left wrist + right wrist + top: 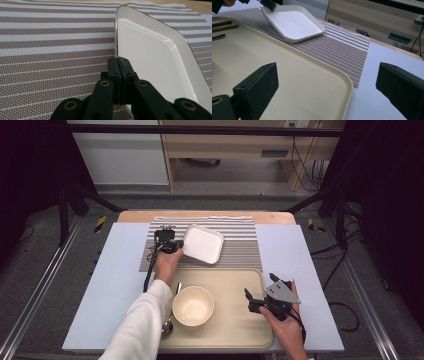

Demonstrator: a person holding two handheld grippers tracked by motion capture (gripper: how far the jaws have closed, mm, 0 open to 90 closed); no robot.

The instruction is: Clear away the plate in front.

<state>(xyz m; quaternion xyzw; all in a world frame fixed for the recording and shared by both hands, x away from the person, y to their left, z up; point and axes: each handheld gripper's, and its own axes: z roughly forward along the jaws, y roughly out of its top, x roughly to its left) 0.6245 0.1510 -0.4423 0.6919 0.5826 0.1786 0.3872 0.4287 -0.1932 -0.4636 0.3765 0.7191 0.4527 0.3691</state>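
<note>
The left gripper [172,245] was clamped tight on the left rim of the square white plate [203,244], its two black jaws pinched together over the thin edge, as the left gripper view made plain. The plate [152,57] sat on the striped placemat [240,240] at the far middle of the table, its gripped edge tilted up while the far right edge looked to rest on the mat. Nearer, the beige tray [235,320] held a cream bowl [193,305] at its left, with a spoon [167,325] just beside the bowl. The right gripper [257,302] hovered over the tray's right part, jaws spread wide and holding nothing.

The step in hand appeared to be moving the plate by its rim, either placing it or lifting it. The next move called for a steady pinch and level wrist, since a thin glossy rim could slip.
</note>
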